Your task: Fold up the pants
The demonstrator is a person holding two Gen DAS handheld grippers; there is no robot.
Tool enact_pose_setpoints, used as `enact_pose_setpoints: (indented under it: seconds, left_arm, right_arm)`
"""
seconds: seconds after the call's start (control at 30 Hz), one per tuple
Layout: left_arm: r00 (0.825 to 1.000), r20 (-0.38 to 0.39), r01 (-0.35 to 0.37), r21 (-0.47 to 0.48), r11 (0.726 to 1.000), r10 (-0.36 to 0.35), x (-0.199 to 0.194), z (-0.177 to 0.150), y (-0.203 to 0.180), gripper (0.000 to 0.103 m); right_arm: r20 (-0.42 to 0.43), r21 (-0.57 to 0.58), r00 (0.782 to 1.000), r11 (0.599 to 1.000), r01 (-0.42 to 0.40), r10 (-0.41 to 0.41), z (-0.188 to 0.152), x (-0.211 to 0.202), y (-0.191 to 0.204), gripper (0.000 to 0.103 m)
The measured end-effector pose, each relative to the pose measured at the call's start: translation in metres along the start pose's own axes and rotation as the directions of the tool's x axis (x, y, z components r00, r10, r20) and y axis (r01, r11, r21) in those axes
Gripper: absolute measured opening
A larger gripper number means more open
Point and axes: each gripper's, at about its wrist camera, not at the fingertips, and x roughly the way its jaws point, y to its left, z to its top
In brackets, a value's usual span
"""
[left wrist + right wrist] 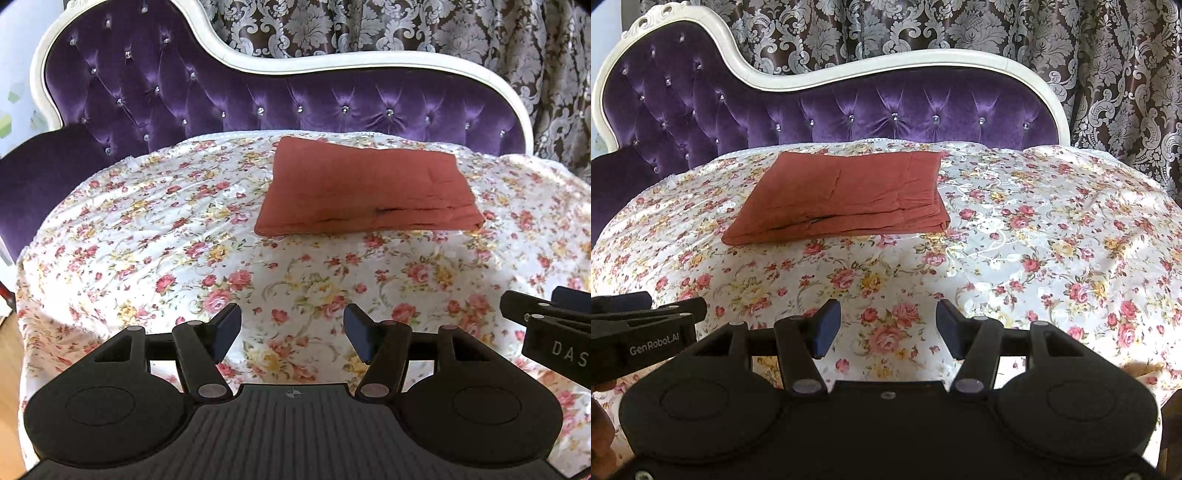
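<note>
Lying beyond both sets of fingers, toward the far side of the seat, the pants [365,188] rest as a compact rust-red rectangle on the floral cover [155,229], well apart from either tool and close to the purple tufted backrest [221,96]. The left gripper [291,332] has its fingers spread with nothing but flowered cloth showing between them; the right gripper [888,330] likewise stands spread and empty. Both hover side by side over the near part of the cover, each pointing downward and forward. The long axis of the bundle runs left to right, across the line along which both tools point. In the left wrist view the bundle sits slightly right of centre; in the right wrist view it sits left of centre, so it lies between the two lines of approach, and neither hand appears clearly nearer. The stacked layers show along the near edge, where a dark slit marks a gap between plies, and shallow creases cross the top face. The near left corner looks rounded and closed like a fold, whereas the right end shows several thin edges. Judged from this shape, the folding appears complete or nearly so; any further move would call for a reach forward across the open cover.
</note>
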Motion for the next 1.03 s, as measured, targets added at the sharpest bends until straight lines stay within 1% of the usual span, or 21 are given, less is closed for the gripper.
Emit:
enact_pose_setpoints:
  seconds: [0.23, 0.57, 0.8, 1.03]
  left_arm:
    - [1.0, -0.013, 0.01, 0.003, 1.0, -0.01, 0.0018, -0.0021, -0.003, 0.06]
    - [0.999, -0.036, 0.023, 0.023, 0.999, -0.022, 0.006, -0.0051, -0.0067, 0.06]
    - [0.999, -0.034, 0.029, 0.02, 0.999, -0.028, 0.0061, -0.0036, -0.0067, 0.06]
    - [0.999, -0.03, 0.018, 0.028, 0.999, -0.017, 0.0065, -0.003, -0.0073, 0.06]
  right_arm:
    - [0.026, -0.045, 0.999, 0.998, 0.048, -0.047, -0.0025, -0.0043, 0.0047, 0.062]
    - [0.033, -0.036, 0.999, 0.999, 0.034, -0.032, 0.0003, -0.0059, 0.0012, 0.062]
    - [0.025, -0.045, 0.999, 0.999, 0.028, -0.027, 0.0006, -0.0032, 0.0031, 0.062]
    - [0.017, -0.048, 1.0, 0.999, 0.025, -0.024, 0.0, -0.0011, 0.004, 0.062]
